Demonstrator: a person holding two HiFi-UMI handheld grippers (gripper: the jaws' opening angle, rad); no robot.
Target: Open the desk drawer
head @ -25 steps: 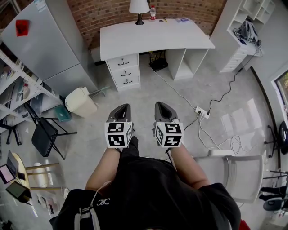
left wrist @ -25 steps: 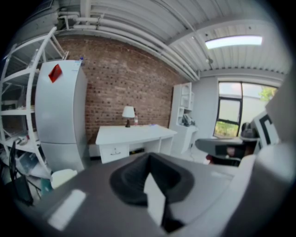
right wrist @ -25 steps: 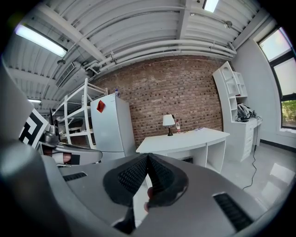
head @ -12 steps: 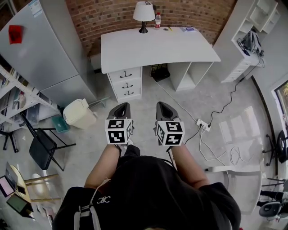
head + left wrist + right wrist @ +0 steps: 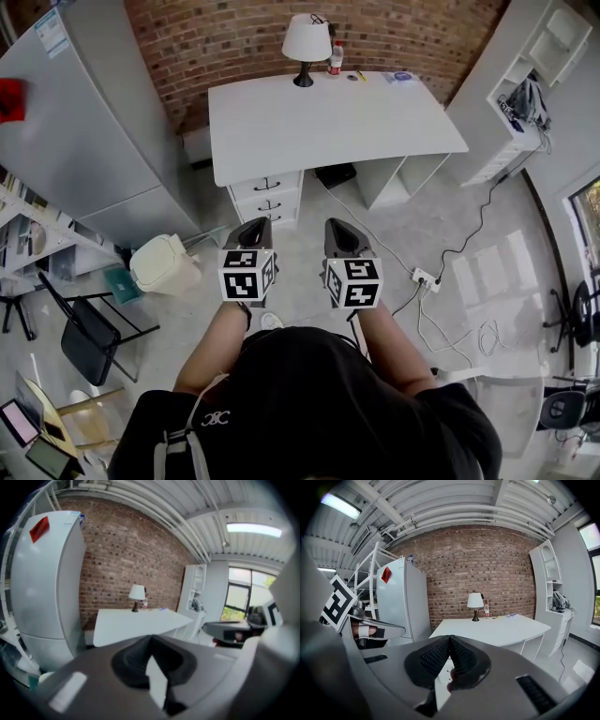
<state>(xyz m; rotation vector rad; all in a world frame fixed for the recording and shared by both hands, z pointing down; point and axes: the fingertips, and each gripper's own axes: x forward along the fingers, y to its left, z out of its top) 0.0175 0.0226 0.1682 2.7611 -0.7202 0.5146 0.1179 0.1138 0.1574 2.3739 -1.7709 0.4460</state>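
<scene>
A white desk (image 5: 328,117) stands against the brick wall, with a stack of three drawers (image 5: 268,199) under its left end, all pushed in. My left gripper (image 5: 251,230) and right gripper (image 5: 340,232) are held side by side at chest height, some way short of the drawers. Both are shut with nothing between their jaws. The desk (image 5: 136,623) shows above the shut jaws in the left gripper view, and the desk (image 5: 497,629) shows the same way in the right gripper view. The drawer fronts (image 5: 446,667) are only partly seen between the right jaws.
A grey fridge (image 5: 80,141) stands left of the desk. A cream bin (image 5: 164,264) and a black folding chair (image 5: 84,328) sit on the floor at left. A lamp (image 5: 307,42) and bottle (image 5: 336,58) are on the desk. Cables and a power strip (image 5: 424,278) lie at right, near white shelves (image 5: 530,89).
The desk and drawers have drawn closer and lower in the head view as the person walks toward them. Both grippers stay shut and side by side.
</scene>
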